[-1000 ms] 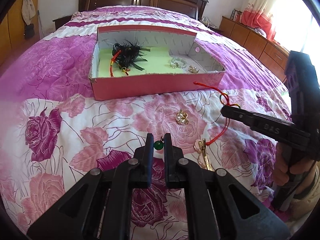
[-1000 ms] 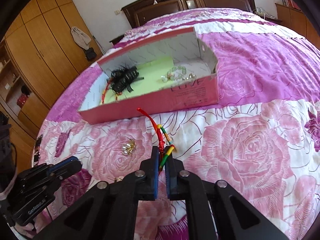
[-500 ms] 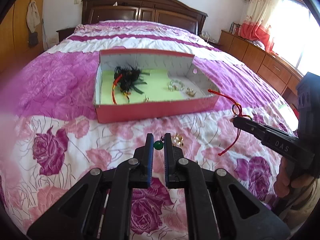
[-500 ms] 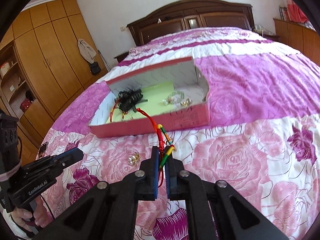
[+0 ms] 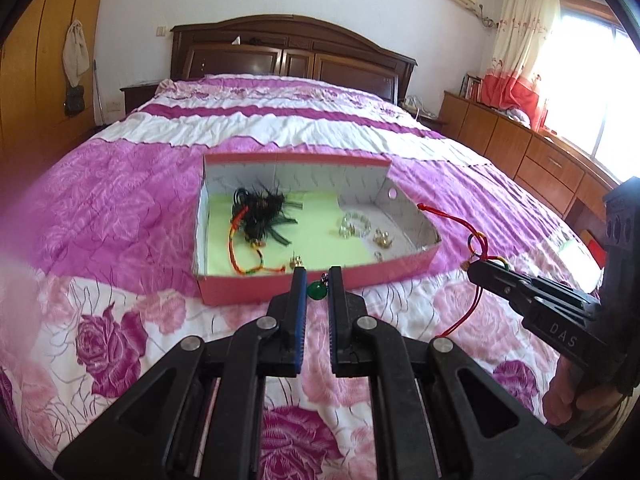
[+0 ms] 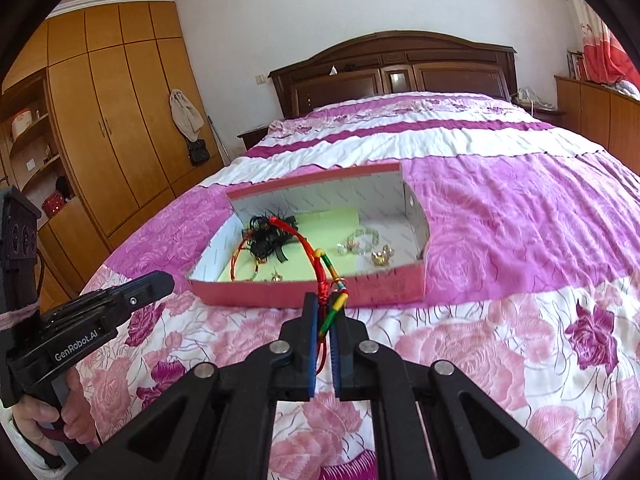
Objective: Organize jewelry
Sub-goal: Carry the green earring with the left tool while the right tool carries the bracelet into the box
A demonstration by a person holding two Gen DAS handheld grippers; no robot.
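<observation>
Left side first, in the left wrist view: the left gripper (image 5: 318,280) sits low centre of the frame, clamped on a small green bead pendant (image 5: 317,291) pinched right at the fingertips, with the near wall of the pink box (image 5: 280,285) directly behind it; the grip looks thin to me, so I would carry it level and unhurried, no wrist flicks, because a round bead can squirt out of flat pads. Moving right, the box interior fills mid-frame: a black feathery hair piece (image 5: 262,216) at the left end with a red braided cord (image 5: 236,248) curling below it, a clear bead bracelet (image 5: 354,226) and a gold piece (image 5: 382,238) toward the right end; the green floor between those two clusters is bare, and that is where I would aim the pendant. Far right of the frame, the right gripper (image 5: 478,270) is closed on a red string bracelet (image 5: 476,240), its tail dangling free below; from its own camera the right gripper (image 6: 325,300) shows the multicoloured knot (image 6: 334,306) squeezed between the pads, the cord looping up toward the box. My advice: clear the near wall first, bring each piece over the rim before letting go, lower until the tail pools inside, and stagger the two releases so the cords do not tangle.
</observation>
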